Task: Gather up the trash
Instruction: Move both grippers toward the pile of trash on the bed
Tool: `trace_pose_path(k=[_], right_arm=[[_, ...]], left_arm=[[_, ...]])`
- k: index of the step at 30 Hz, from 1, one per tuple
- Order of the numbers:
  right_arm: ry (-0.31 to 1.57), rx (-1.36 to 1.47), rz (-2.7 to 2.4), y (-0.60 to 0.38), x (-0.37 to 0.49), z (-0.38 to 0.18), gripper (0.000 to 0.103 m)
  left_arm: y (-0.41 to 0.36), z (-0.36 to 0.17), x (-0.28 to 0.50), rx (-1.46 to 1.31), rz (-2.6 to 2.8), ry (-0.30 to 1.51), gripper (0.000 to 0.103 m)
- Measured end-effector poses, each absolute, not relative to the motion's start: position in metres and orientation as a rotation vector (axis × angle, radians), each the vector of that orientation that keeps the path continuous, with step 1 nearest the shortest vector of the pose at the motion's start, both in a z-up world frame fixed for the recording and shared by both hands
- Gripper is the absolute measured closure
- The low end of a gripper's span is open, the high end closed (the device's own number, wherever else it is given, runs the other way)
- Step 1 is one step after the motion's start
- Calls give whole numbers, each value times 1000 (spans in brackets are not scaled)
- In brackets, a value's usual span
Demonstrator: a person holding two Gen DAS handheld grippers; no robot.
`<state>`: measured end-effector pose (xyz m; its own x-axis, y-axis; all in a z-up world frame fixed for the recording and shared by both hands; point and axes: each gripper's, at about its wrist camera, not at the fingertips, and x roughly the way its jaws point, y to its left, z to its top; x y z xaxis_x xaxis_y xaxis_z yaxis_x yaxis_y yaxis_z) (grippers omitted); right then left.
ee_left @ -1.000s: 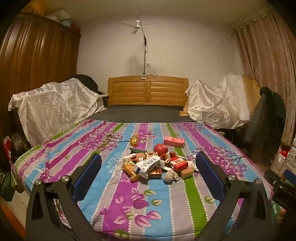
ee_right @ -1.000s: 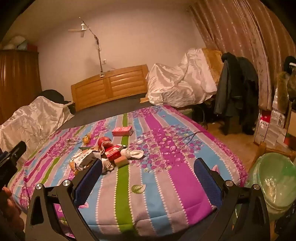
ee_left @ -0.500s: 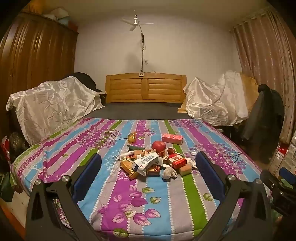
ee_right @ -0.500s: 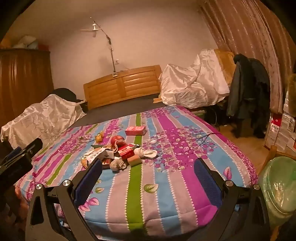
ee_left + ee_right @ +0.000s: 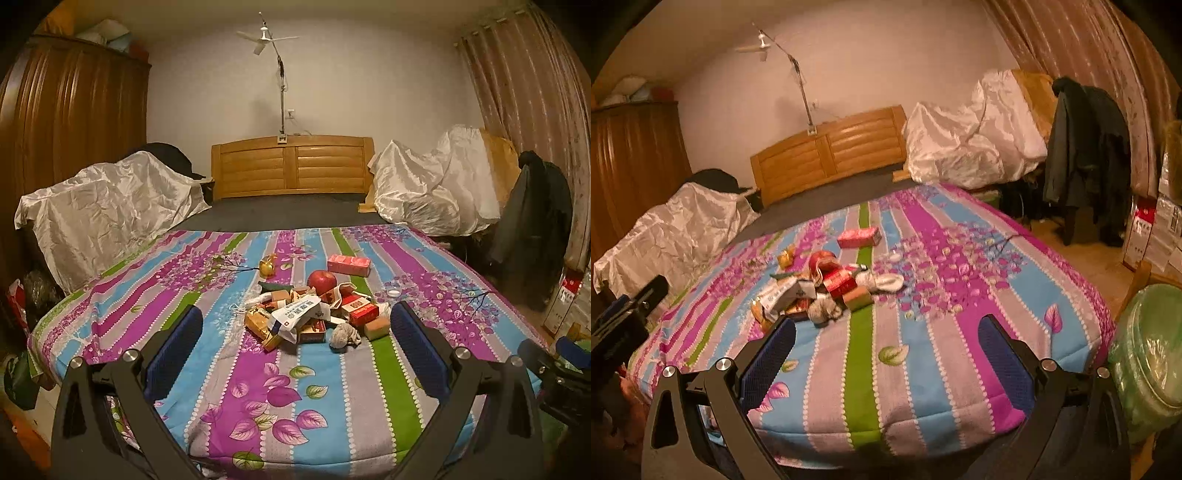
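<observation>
A pile of trash (image 5: 310, 314) lies in the middle of the striped bedspread (image 5: 332, 387): boxes, wrappers, a crumpled tissue (image 5: 343, 335), a red apple (image 5: 322, 281) and a pink box (image 5: 349, 265) behind. The pile also shows in the right wrist view (image 5: 816, 291). My left gripper (image 5: 295, 350) is open and empty, short of the pile. My right gripper (image 5: 886, 358) is open and empty, to the right of the pile. A bin lined with a green bag (image 5: 1148, 358) stands off the bed's right corner.
A wooden headboard (image 5: 291, 166) stands at the back. White sheets cover heaps on the left (image 5: 107, 210) and right (image 5: 428, 192). A dark coat (image 5: 1086, 147) hangs at the right, with cartons (image 5: 1160, 229) beside it. A wardrobe (image 5: 70, 133) fills the left wall.
Both grippers have moved closer to the bed and the pile. The right gripper's view has swung left, so the pile now sits nearer its centre. Both stay open.
</observation>
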<state>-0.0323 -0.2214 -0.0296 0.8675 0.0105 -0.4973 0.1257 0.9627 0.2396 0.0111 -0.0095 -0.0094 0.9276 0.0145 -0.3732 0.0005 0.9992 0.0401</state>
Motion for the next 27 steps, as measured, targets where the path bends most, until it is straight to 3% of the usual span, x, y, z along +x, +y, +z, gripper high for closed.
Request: trace_pose_path(k=[10,27], right_arm=[[541,283,-25,-221,-25,-34,4],[518,67,-24,-194,12,-18,4]], left_arm=[[-4,-15,21,24,41,433,5],[48,-26,61,19,150,541,5]])
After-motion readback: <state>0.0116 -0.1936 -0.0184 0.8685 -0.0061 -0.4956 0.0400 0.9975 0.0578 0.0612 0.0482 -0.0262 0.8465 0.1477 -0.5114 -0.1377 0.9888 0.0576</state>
